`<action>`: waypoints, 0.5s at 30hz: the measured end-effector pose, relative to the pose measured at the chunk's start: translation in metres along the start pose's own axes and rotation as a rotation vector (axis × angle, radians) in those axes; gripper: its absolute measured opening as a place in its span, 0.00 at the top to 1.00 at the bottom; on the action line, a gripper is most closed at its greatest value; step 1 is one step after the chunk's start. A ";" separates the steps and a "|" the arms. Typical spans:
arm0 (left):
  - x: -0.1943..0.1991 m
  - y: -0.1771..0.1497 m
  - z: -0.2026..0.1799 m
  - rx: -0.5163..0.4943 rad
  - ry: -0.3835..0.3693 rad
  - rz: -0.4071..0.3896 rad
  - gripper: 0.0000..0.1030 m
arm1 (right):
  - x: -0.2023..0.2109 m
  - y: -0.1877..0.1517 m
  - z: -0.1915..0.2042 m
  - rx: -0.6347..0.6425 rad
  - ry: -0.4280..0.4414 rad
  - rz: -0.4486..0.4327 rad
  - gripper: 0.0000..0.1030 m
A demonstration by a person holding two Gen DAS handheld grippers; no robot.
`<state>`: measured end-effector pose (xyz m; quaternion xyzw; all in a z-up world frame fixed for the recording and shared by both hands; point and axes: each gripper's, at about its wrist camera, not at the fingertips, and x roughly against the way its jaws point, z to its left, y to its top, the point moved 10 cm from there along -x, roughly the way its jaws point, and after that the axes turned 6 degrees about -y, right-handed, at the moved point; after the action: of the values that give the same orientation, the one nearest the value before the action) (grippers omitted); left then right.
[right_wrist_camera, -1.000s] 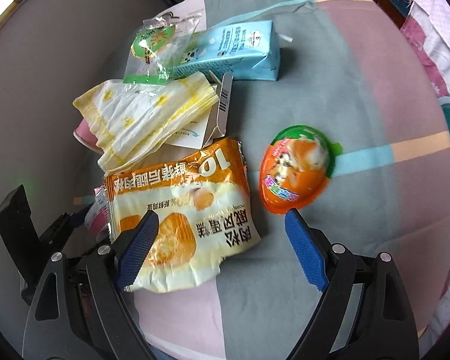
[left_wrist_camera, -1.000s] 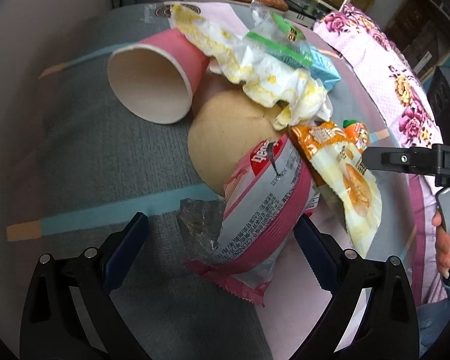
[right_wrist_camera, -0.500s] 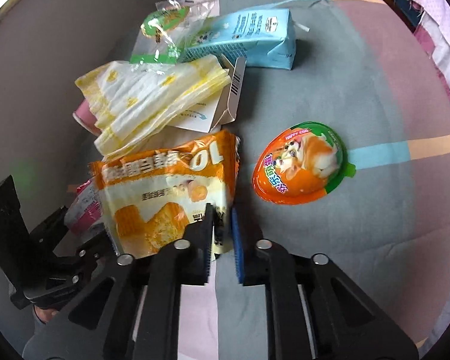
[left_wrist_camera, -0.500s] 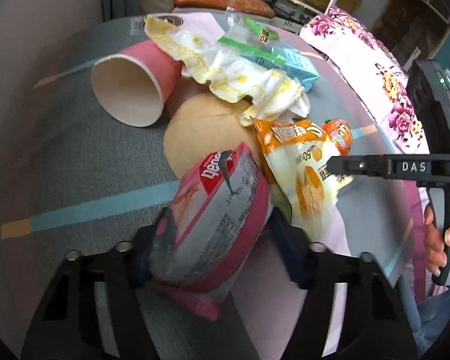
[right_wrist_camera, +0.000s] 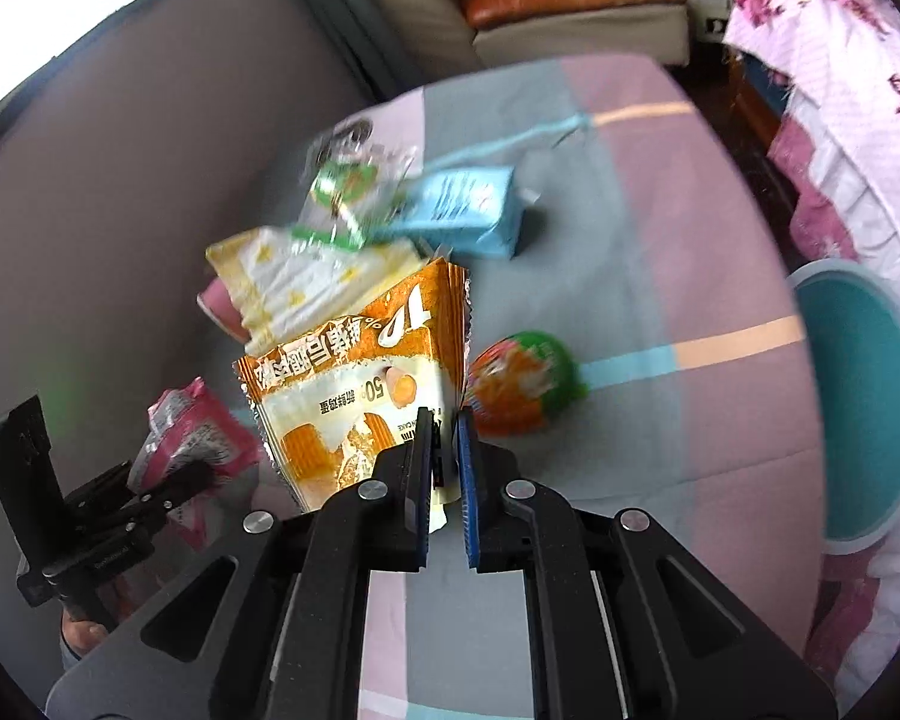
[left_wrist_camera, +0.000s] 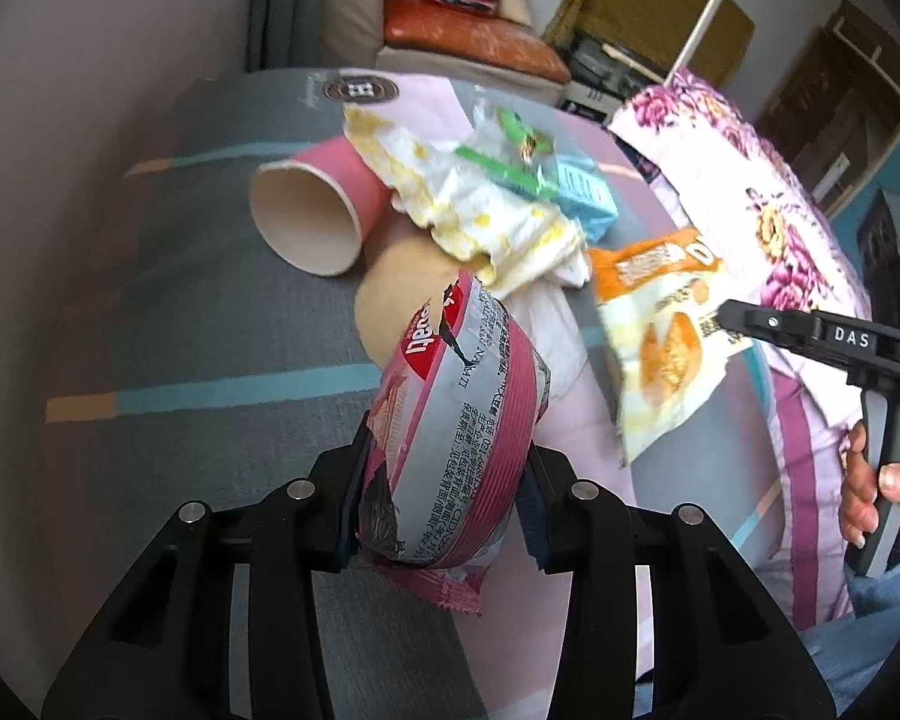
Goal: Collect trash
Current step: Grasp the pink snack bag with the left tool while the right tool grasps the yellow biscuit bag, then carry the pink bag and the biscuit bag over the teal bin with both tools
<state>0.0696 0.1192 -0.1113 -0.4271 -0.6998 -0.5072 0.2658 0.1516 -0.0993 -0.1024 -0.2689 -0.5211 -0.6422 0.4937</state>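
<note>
My left gripper is shut on a pink and silver snack wrapper and holds it above the bed cover. My right gripper is shut on the edge of an orange and white snack bag, lifted off the cover; the bag also shows in the left wrist view. On the cover lie a pink paper cup on its side, a yellow and white wrapper, a blue carton, a green and clear wrapper and an orange and green egg-shaped pack.
A teal round bin stands at the right beside the bed. A floral pink quilt lies along the right side. A sofa with cushions is behind the bed. A tan round piece lies under the wrappers.
Both grippers closed on their wrappers and lifted them: the left raised the pink wrapper, the right raised the orange bag off the cover.
</note>
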 end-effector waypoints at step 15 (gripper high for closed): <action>-0.016 0.040 -0.108 -0.113 -0.086 -0.011 0.59 | 0.071 0.032 -0.100 -0.190 -0.045 -0.185 0.92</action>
<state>0.1054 0.0175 -0.0675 -0.4590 -0.6832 -0.5284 0.2081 0.1716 -0.2169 -0.0597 -0.2799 -0.4913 -0.7252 0.3929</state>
